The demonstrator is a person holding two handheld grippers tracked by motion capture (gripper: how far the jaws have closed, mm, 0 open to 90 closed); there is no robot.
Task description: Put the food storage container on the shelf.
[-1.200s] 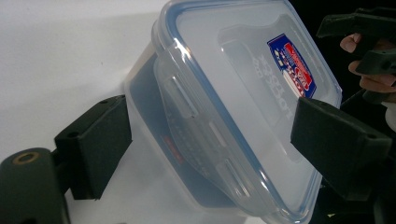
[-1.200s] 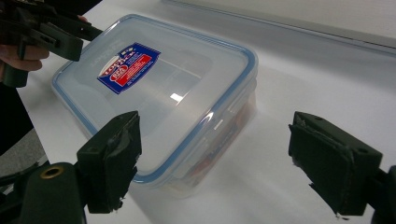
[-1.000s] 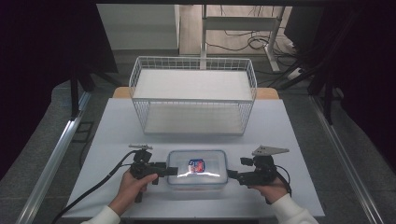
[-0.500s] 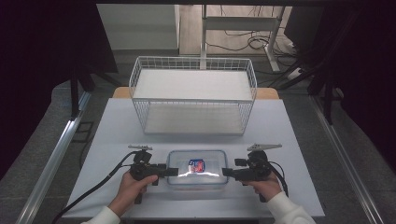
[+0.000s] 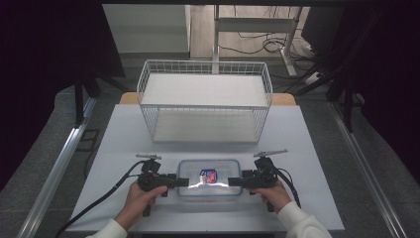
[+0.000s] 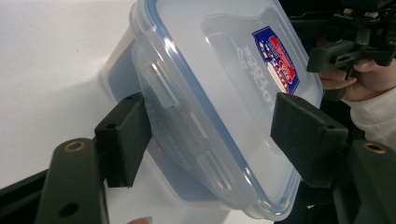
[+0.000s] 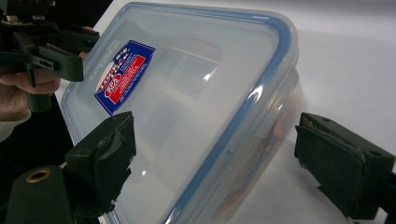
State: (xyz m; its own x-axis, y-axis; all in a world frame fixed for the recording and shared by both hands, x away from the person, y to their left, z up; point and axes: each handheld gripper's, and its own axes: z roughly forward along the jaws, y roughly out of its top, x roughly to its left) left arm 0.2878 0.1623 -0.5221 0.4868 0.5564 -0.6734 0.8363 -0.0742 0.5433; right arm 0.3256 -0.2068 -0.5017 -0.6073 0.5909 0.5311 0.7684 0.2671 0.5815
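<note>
A clear plastic container (image 5: 208,181) with a blue-rimmed lid and a red-and-blue label lies near the table's front edge. My left gripper (image 5: 183,182) reaches level onto its left end. In the left gripper view the jaws have just been closing, and the left gripper (image 6: 210,135) now has its pads against the container (image 6: 210,70), one on the side latch and one on the lid. My right gripper (image 5: 233,182) meets the right end. The right gripper (image 7: 219,158) straddles the container (image 7: 187,93), and its right pad stands apart from the wall.
A white wire basket (image 5: 205,106) stands at the back middle of the white table (image 5: 124,144). Cables trail from both grippers toward the front edge. Metal rails run along the floor on both sides.
My right gripper has moved left and slightly down, up to the container's right end. The left hand has stayed put at the left end.
</note>
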